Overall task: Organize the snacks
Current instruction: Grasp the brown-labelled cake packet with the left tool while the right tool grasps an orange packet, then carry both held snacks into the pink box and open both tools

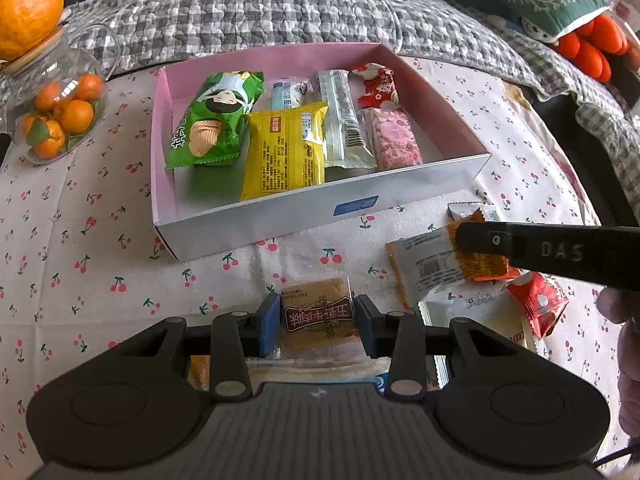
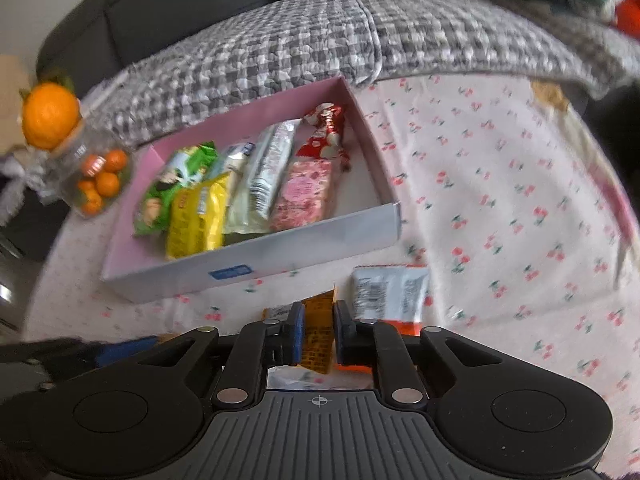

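Two low wrist views, sharing box (image 1: 280,220) (image 2: 280,256)

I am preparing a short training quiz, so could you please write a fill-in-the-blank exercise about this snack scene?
1. The box holding the sorted snacks is ____ inside.
2. The left gripper is closed on a ____ packet.
3. The right gripper pinches an ____ packet.
4. The glass jar holds small ____.

Missing words: pink; brown; orange; oranges

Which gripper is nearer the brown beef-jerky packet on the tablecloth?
Left. The left gripper has its pads on either side of the brown packet; the right gripper is off to its right, closed on an orange packet.
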`<action>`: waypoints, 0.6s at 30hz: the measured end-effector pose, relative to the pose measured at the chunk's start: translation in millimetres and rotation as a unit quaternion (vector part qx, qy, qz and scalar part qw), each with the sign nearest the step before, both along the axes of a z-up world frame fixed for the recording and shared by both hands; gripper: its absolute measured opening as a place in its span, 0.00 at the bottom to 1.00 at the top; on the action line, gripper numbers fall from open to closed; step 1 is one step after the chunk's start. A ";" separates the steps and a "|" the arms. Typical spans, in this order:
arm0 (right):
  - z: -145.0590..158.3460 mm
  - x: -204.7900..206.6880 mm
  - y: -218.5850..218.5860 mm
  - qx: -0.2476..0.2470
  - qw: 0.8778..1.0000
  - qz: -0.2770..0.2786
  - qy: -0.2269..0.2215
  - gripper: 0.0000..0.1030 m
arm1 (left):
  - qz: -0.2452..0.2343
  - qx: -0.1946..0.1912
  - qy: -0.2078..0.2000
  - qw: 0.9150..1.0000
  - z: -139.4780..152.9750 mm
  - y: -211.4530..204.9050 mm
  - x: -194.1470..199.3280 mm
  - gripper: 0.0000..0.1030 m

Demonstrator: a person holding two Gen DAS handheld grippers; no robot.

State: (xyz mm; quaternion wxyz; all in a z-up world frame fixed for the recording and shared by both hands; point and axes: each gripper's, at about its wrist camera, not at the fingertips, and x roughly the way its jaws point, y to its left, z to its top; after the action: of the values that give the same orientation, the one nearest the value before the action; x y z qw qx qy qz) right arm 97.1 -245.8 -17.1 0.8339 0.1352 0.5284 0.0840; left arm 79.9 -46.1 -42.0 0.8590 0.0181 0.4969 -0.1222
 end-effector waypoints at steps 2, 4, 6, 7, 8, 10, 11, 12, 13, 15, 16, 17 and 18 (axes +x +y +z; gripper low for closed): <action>2.1 -1.0 -1.7 0.032 0.999 -0.001 0.004 0.13 | 0.001 0.000 0.004 1.000 -2.0 0.9 0.1 0.36; 2.8 -1.7 -1.5 0.058 0.998 -0.001 0.009 0.13 | 0.001 -0.001 0.005 1.000 -3.9 1.0 0.4 0.36; 2.0 -1.9 0.5 0.077 0.997 0.002 0.015 0.13 | 0.000 0.000 0.004 1.000 -3.4 0.6 0.6 0.36; 1.1 -1.9 1.9 0.081 0.997 0.003 0.017 0.14 | -0.001 0.000 0.003 1.000 -3.5 0.4 0.6 0.36; -0.2 -1.2 4.1 0.083 0.996 0.006 0.020 0.16 | -0.002 0.000 0.003 1.000 -3.7 0.6 0.4 0.36; -4.2 -0.7 9.0 0.087 0.996 0.011 0.026 0.20 | -0.004 0.000 0.001 1.000 -3.9 0.4 0.2 0.36; -6.9 -0.3 11.5 0.089 0.995 0.014 0.032 0.20 | -0.005 0.001 0.001 1.000 -3.9 0.3 0.2 0.36; -9.1 -0.3 13.5 0.090 0.995 0.014 0.037 0.20 | -0.006 0.001 0.000 1.000 -4.0 0.3 0.3 0.36; -11.3 -0.2 16.6 0.087 0.995 0.014 0.041 0.17 | -0.007 0.001 0.000 1.000 -4.0 0.5 0.3 0.36; -12.4 -0.2 20.7 0.078 0.996 0.013 0.041 0.14 | -0.007 0.000 0.000 1.000 -3.9 1.2 0.4 0.36; -11.7 0.0 21.4 0.076 0.996 0.012 0.041 0.13 | -0.007 -0.001 0.000 1.000 -3.7 1.6 0.6 0.36; -10.4 -0.1 22.2 0.075 0.996 0.012 0.040 0.13 | -0.007 -0.002 0.000 1.000 -3.2 2.1 0.4 0.35; -9.0 0.0 22.4 0.074 0.996 0.013 0.037 0.12 | -0.006 -0.003 -0.001 1.000 -2.3 2.7 0.2 0.35</action>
State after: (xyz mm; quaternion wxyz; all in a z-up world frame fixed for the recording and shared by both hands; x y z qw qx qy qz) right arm 97.1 -223.4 -26.1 0.8002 0.1928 0.5532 0.1285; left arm 80.1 -43.4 -44.3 0.8586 0.0189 0.4958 -0.1288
